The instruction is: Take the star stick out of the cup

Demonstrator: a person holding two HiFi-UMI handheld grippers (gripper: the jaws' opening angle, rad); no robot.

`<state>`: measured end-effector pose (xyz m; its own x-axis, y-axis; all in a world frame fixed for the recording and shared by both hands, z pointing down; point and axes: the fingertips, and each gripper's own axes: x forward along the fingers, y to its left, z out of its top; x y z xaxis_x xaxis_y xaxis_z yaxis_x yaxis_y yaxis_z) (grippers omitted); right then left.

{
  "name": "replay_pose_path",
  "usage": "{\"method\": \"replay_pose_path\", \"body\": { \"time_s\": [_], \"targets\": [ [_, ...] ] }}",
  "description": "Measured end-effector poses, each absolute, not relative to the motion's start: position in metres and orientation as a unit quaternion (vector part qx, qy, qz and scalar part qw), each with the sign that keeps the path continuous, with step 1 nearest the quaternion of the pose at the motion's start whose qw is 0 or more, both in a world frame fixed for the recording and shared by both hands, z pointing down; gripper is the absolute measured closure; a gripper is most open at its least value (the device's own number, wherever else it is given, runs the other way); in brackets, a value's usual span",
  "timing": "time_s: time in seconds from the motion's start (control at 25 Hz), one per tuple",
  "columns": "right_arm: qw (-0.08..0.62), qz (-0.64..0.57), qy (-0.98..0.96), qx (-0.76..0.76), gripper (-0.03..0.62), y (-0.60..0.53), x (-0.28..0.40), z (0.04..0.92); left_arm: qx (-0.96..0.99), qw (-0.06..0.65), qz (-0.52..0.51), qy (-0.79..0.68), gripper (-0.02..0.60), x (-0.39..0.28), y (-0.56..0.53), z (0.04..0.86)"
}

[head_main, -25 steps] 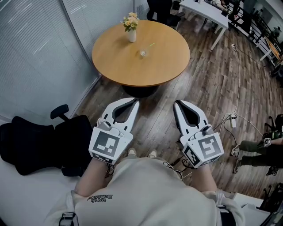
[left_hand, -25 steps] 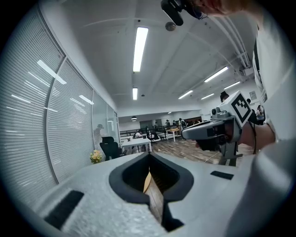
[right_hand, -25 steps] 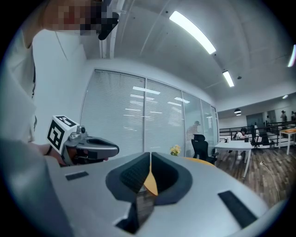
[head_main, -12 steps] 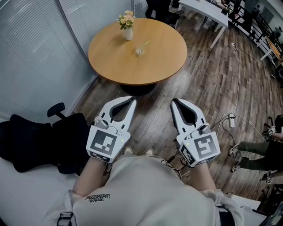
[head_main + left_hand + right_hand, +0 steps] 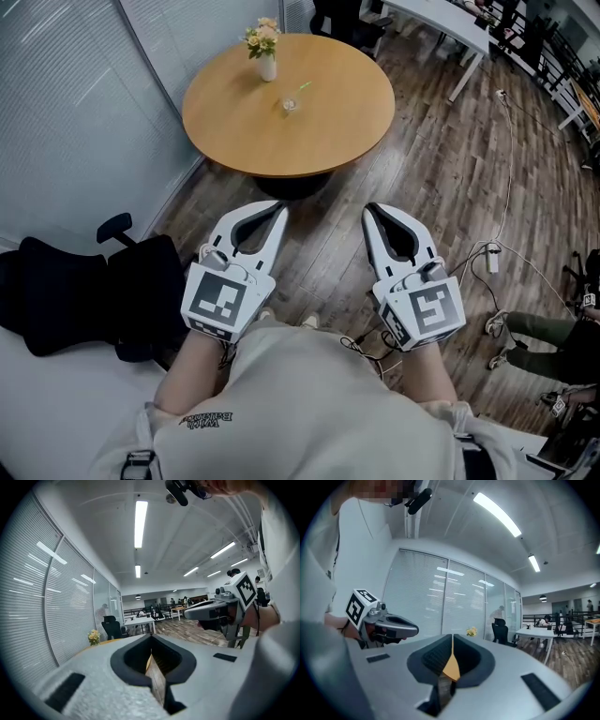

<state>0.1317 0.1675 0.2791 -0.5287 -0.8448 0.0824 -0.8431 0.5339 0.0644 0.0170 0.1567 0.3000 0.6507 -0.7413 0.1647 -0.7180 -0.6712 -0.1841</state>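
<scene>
A small clear cup (image 5: pixel 290 105) stands on the round wooden table (image 5: pixel 337 112), far ahead of me. A thin greenish star stick (image 5: pixel 303 88) leans out of the cup to the right. Both grippers hang over the wooden floor, well short of the table and side by side. My left gripper (image 5: pixel 278 207) is shut with nothing between its jaws (image 5: pixel 151 640). My right gripper (image 5: pixel 372 209) is also shut and holds nothing (image 5: pixel 452 637). Each gripper view shows the other gripper beside it; the cup does not show in either.
A white vase of flowers (image 5: pixel 266 58) stands on the table behind the cup. A black office chair (image 5: pixel 84 295) lies at the left by the blinded glass wall. A white desk (image 5: pixel 450 26) is at the back right. Cables (image 5: pixel 492 255) and a person's legs (image 5: pixel 539 330) are at the right.
The table has shifted slightly up and left in the head view. Both grippers keep their pose and stay shut.
</scene>
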Motion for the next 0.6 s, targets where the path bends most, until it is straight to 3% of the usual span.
{"method": "replay_pose_path", "body": {
  "time_s": [0.6],
  "targets": [
    [0.045, -0.009, -0.876, 0.479, 0.560, 0.161, 0.154, 0.287, -0.902, 0.061, -0.128, 0.407, 0.561, 0.037, 0.155, 0.304]
  ]
}}
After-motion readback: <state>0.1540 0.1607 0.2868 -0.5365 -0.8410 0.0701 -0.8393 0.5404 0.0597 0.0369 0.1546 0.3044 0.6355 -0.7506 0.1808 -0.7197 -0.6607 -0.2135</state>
